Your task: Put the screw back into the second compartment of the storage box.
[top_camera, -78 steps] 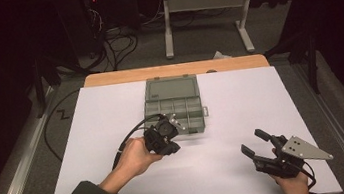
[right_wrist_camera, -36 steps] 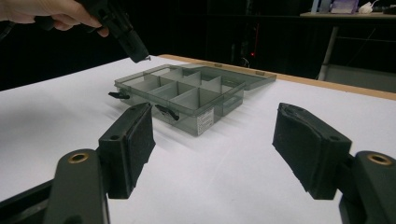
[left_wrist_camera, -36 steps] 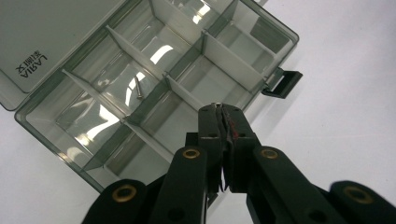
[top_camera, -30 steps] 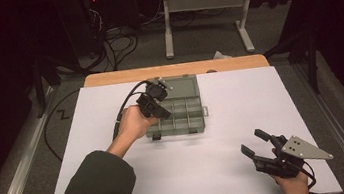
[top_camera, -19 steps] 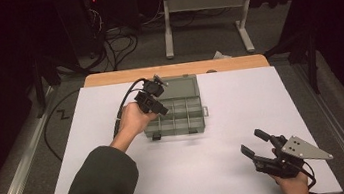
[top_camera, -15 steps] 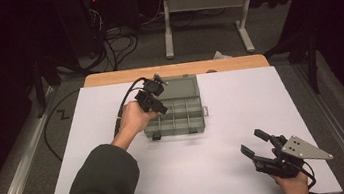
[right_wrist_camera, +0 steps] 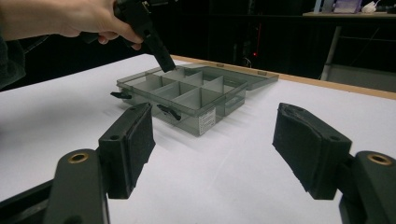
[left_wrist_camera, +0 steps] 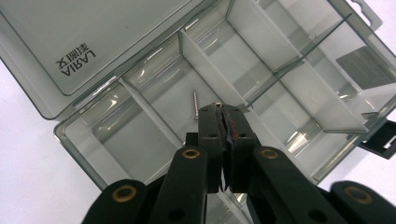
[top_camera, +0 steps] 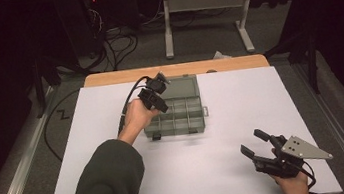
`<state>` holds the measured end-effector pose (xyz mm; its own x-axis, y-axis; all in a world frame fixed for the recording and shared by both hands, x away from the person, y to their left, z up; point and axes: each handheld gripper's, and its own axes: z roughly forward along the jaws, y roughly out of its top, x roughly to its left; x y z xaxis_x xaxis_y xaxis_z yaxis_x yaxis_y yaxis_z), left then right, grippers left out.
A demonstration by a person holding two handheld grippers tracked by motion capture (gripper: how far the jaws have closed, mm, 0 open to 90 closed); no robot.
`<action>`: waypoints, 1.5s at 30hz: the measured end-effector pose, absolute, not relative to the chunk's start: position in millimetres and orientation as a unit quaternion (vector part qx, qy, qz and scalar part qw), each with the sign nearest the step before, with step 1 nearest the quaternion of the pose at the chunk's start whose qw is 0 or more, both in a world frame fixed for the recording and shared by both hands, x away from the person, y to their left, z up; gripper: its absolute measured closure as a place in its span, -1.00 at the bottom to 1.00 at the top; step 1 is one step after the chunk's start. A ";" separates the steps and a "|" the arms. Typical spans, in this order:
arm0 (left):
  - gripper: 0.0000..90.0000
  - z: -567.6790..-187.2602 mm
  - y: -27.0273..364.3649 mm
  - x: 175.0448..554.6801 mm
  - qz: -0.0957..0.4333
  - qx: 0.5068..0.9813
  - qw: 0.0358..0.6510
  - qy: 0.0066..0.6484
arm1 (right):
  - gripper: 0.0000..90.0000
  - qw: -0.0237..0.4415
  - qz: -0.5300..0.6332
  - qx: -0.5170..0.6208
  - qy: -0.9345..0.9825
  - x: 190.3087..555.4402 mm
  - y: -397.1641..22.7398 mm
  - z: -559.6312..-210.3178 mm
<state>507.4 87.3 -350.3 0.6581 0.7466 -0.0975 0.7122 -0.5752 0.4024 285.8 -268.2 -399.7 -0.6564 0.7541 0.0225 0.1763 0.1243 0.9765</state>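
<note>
A smoky, see-through compartment box (left_wrist_camera: 261, 79) lies open on the white counter (top_camera: 241, 98), lid (left_wrist_camera: 98, 42) flat behind, dividers upright. The left tongs (left_wrist_camera: 223, 112), pressed together, dip into its corner compartment, where a small screw (left_wrist_camera: 195, 103) lies just beside their tips. The right tongs (right_wrist_camera: 212, 135) stand apart, well short of the box.

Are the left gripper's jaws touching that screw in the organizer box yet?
Cannot tell. In the left gripper view the shut left gripper overlaps the screw's lower end; no gap or contact shows plainly.
</note>
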 end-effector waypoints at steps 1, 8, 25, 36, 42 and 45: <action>0.93 -350.9 87.3 507.7 0.042 0.887 0.207 0.411 | -0.32 0.252 0.574 0.330 0.706 285.8 -268.0 -399.7; 0.93 -351.5 84.8 509.2 0.044 0.889 0.200 0.410 | -0.32 0.249 0.574 0.331 0.707 286.2 -268.0 -400.0; 0.69 -345.5 89.3 501.7 0.061 0.889 0.210 0.403 | -0.32 0.252 0.575 0.329 0.706 285.1 -268.3 -399.2; 0.31 -332.0 102.1 485.9 0.076 0.878 0.243 0.405 | -0.32 0.251 0.576 0.330 0.705 285.5 -268.0 -399.3; 0.17 -327.4 108.7 474.7 0.089 0.875 0.255 0.402 | -0.32 0.251 0.574 0.331 0.706 285.8 -267.7 -399.6; 0.10 -325.7 111.0 467.9 0.094 0.874 0.261 0.398 | -0.32 0.250 0.574 0.332 0.706 285.4 -267.7 -399.5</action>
